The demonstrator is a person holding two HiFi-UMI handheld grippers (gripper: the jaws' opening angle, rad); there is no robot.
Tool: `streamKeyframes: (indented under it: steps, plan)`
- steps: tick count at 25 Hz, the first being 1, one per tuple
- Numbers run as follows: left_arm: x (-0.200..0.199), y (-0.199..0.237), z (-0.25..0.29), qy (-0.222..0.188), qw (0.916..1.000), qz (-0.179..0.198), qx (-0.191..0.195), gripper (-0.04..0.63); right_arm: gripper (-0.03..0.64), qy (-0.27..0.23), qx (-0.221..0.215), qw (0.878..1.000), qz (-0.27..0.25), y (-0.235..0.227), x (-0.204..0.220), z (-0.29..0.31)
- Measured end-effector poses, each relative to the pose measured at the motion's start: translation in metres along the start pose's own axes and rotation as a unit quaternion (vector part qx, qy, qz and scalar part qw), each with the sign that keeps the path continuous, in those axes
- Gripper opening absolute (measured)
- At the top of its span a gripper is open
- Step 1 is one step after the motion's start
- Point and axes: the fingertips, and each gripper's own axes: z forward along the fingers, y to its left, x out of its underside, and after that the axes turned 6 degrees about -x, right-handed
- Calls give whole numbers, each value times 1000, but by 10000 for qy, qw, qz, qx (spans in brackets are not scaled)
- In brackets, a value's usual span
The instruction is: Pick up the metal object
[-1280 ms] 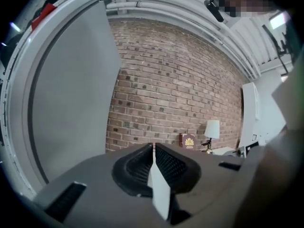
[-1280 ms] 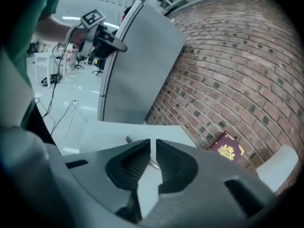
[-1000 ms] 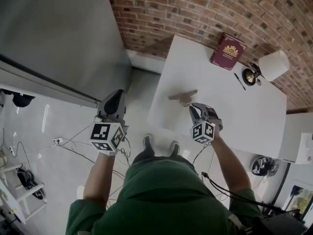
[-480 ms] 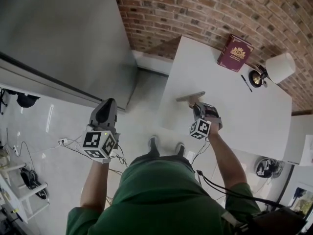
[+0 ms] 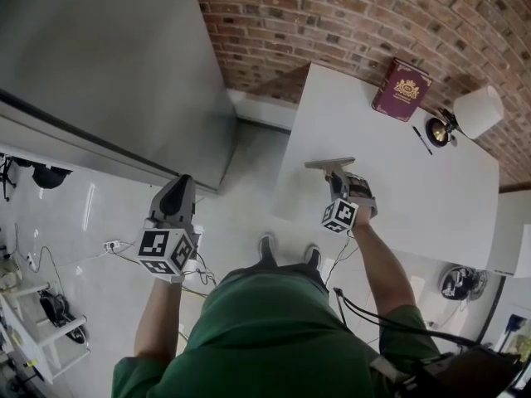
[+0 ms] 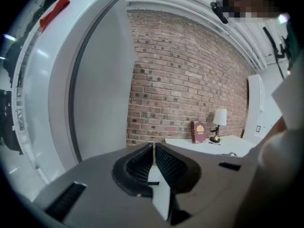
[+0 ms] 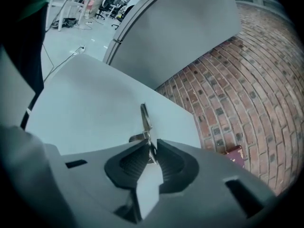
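The metal object (image 5: 329, 163) is a thin flat strip with a short cross tab, seen edge-on in the right gripper view (image 7: 145, 122). My right gripper (image 5: 339, 178) is shut on its near end (image 7: 152, 148) and holds it over the near left part of the white table (image 5: 415, 181). Whether the strip touches the tabletop I cannot tell. My left gripper (image 5: 182, 182) hangs over the floor to the left of the table. Its jaws (image 6: 154, 148) are shut with nothing between them.
A dark red book (image 5: 402, 89), a small lamp with a white shade (image 5: 473, 112) and a pen (image 5: 421, 139) are at the table's far end by the brick wall (image 5: 348, 15). A large grey panel (image 5: 108, 65) stands left. Cables (image 5: 108, 245) lie on the floor.
My left gripper has sunk lower and back toward the person's side. The right gripper stays shut on the metal strip, which has shifted slightly to the right in view.
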Motion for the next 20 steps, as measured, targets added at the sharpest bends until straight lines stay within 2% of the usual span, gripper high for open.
streamKeyframes:
  steps: [5, 15, 20]
  plan:
    - [6, 0, 3, 66, 9999, -72, 143, 15, 49, 55, -131, 9997, 186, -1, -6, -5]
    - [10, -34, 25, 92, 9971, -274, 710, 15, 20, -227, -201, 9901, 1371, -18, -14, -39]
    - [12, -42, 32, 124, 9955, -365, 867, 15, 20, -352, -206, 9841, 1729, -22, -17, -53]
